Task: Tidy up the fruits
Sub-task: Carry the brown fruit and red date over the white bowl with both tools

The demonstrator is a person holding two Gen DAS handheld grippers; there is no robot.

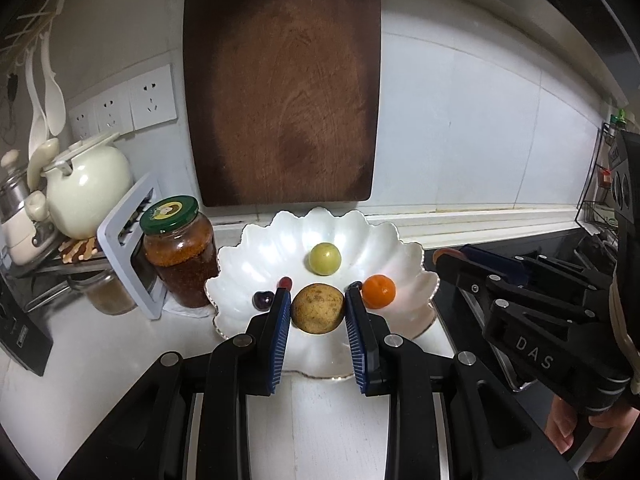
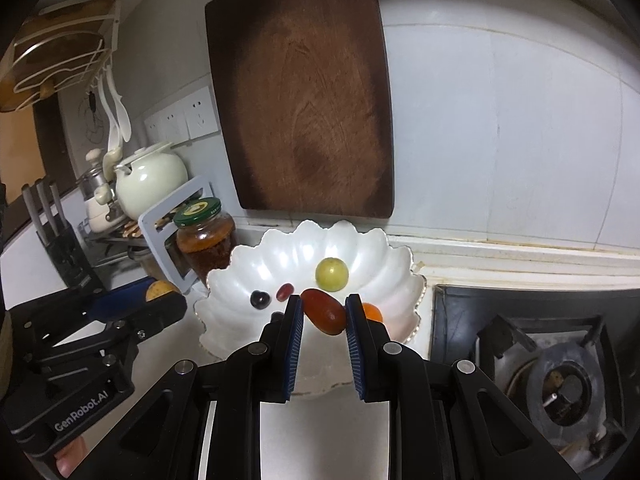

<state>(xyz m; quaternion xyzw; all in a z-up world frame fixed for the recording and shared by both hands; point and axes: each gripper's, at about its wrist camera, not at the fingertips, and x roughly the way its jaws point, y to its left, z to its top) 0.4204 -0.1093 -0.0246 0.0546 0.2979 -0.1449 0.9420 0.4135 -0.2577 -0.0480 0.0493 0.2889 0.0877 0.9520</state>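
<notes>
Four fruits already lay in the scalloped white bowl point(image 1: 416, 280) on the counter: a green fruit point(image 1: 325, 263), an orange one point(image 1: 379, 291), a dark cherry point(image 1: 263, 300) and a small red fruit point(image 1: 285, 282). Two more, we judged, remained to be set down. Our left gripper point(image 1: 318, 309) was clamped on a round, speckled tan fruit point(image 1: 318, 309); our right gripper point(image 2: 323, 312) was clamped on a glossy, elongated red-brown fruit point(image 2: 323, 312). Both were held just in front of the bowl.
</notes>
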